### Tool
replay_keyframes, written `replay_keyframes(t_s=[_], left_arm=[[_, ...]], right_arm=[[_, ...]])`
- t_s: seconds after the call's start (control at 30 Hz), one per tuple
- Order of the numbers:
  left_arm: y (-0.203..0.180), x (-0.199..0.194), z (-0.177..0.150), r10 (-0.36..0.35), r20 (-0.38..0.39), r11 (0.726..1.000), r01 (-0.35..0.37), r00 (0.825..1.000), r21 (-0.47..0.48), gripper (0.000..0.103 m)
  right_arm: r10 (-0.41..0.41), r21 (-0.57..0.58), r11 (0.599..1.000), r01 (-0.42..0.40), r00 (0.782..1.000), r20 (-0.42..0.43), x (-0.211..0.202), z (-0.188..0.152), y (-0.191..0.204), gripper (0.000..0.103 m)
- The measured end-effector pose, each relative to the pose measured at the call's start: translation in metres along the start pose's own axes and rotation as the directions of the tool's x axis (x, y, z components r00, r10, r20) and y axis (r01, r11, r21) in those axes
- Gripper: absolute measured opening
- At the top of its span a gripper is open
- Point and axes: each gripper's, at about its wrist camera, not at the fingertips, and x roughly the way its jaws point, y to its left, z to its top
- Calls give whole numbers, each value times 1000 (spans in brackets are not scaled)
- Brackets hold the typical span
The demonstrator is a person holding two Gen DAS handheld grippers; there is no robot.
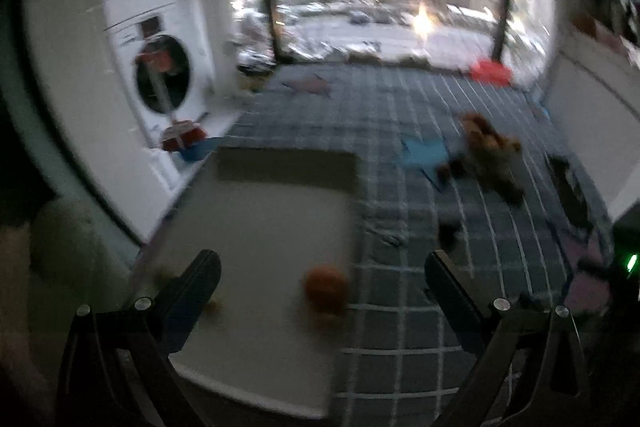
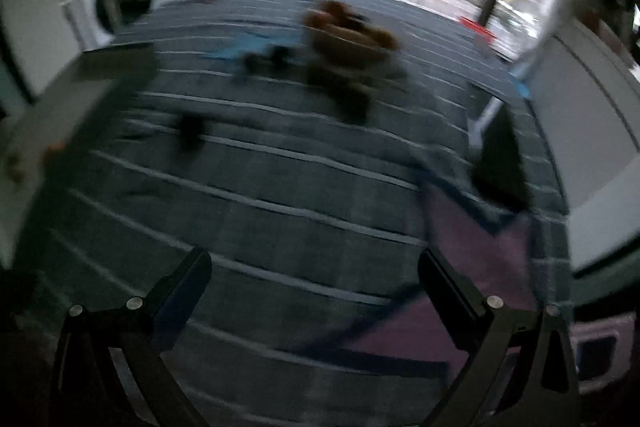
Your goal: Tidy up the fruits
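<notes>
Black fingers of the left gripper [image 1: 322,267] stand wide apart and hold nothing, poised above a pale board [image 1: 260,227] laid on the checked cloth [image 1: 440,327]. One orange fruit [image 1: 326,291] rests on that board near its right edge, between the fingers in the left wrist view. A smaller yellowish piece [image 1: 214,305] lies just beside the left finger. Right gripper [image 2: 316,267] is likewise spread and empty, over bare cloth. Farther off, a heap of brownish fruit [image 2: 348,31] sits on the cloth; blur prevents telling whether a basket holds it.

Judgement: the step in hand is collecting a fruit. Centre the fingers on the orange fruit, descend squarely, close gently. The board edge close by risks a roll-off. Open cloth between board and heap gives ample room; a dark item [image 2: 192,131] lies in that path.
</notes>
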Motion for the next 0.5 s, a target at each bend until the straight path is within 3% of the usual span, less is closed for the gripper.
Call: replay_keyframes(t_s=[0.17,0.3,0.47,0.5], left_arm=[[-68,37,-1,-42,-42,988,48,998,147,102],[-93,67,8,-46,-90,983,61,995,172,102],[-109,99,16,-32,-140,982,58,990,181,102],[-113,104,15,-34,-146,981,60,989,182,93]], right_arm=[[-18,76,997,21,999,-37,4,-16,-43,103],[29,116,993,-26,999,-17,7,-25,-58,103],[87,154,984,-86,996,3,21,17,-67,103],[102,166,981,-102,995,8,27,27,-68,103]])
